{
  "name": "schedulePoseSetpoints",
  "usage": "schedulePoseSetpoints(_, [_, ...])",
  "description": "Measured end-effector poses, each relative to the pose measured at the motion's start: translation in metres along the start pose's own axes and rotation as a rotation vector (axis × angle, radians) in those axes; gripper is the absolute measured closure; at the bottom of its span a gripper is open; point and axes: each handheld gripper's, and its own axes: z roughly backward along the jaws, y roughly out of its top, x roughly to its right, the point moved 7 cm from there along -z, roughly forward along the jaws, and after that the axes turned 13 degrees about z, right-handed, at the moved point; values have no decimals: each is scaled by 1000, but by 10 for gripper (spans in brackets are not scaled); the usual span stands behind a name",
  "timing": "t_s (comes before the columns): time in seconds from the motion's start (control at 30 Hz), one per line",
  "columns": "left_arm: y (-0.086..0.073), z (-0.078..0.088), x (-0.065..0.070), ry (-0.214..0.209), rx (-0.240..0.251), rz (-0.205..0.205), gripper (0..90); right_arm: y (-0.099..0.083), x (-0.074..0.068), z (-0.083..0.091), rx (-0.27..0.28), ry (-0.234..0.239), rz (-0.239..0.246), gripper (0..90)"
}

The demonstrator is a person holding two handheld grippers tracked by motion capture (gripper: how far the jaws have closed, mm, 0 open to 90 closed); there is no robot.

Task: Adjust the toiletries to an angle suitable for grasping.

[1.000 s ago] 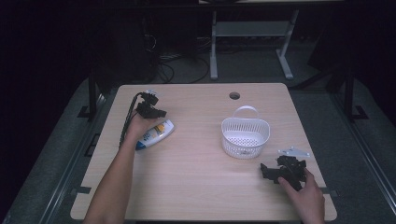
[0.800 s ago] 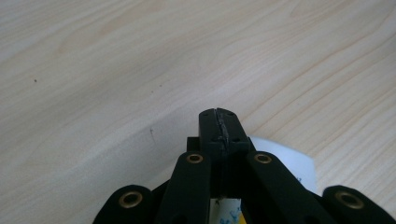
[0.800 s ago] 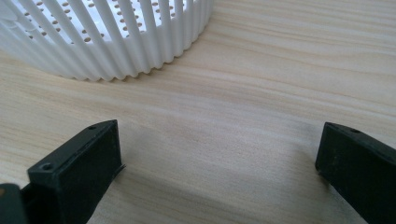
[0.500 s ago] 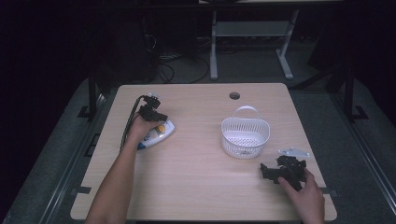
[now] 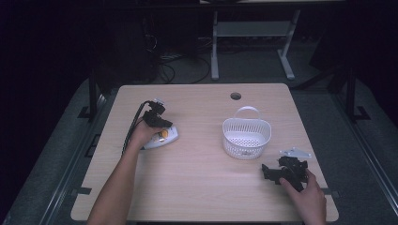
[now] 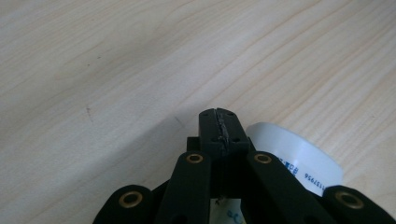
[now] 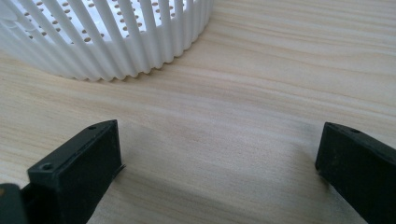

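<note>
The white plastic bottle with blue print and an orange patch [image 5: 162, 138] lies on its side on the left part of the pale wooden table [image 5: 197, 187], touching the left tool [image 5: 157, 123], which sits on top of it under the person's left hand [image 5: 143, 135]. In the left gripper view the left tool's [image 6: 219, 128] two black jaws are pressed flat together with nothing between them, clenched tight, and the bottle's rounded white end [image 6: 299, 161], with a strip of small printed digits, shows just beside and under the jaws on their right. The tip points at bare wood grain.

The white slotted plastic basket with a loop handle [image 5: 247, 136] stands upright right of the table's middle, well apart from the bottle. A round cable hole [image 5: 235, 96] is cut in the table near its far edge.

The right tool [image 5: 274, 172] rests low near the front right corner in the person's right hand [image 5: 307, 199], pointing toward the basket. In the right gripper view its jaws [image 7: 219, 158] stand wide apart, released, with bare table between them, and the basket's ribbed wall [image 7: 116, 42] rises near, ahead of them.
</note>
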Motion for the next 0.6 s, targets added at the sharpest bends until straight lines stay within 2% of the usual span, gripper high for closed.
schedulePoseSetpoints(0.6, [-13, 9, 25, -51, 9, -34, 900, 0, 0, 0, 0, -1, 0, 0])
